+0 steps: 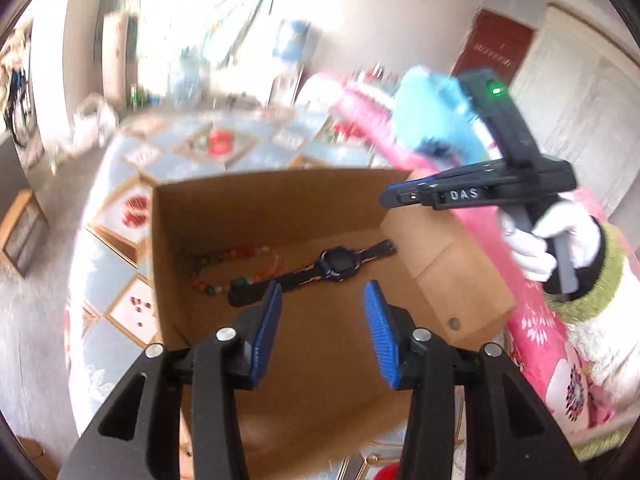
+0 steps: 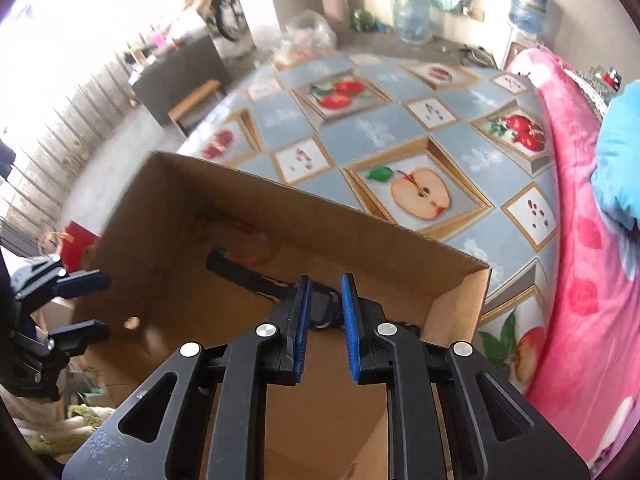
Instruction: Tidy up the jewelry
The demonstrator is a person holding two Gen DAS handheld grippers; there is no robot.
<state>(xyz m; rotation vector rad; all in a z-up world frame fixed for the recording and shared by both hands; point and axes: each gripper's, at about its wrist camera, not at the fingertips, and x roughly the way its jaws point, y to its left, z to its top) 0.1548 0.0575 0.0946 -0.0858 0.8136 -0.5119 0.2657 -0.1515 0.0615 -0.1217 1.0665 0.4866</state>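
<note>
Lying flat in cardboard box (image 1: 280, 208), watch (image 1: 338, 266) strap diagonal, both hand-held grippers apart, empty.

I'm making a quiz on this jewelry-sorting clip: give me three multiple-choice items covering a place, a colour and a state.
1. Where does the watch lie?
A. in the cardboard box
B. on the pink blanket
C. on the floor

2. What colour are the gripper pads?
A. red
B. blue
C. white

3. How is the left gripper?
A. shut on the watch
B. shut on beads
C. open, holding nothing

Answers: 1 A, it rests on the box floor beside the bead bracelet; 2 B, ribbed blue faces show; 3 C, an empty gap separates its pads.
</note>
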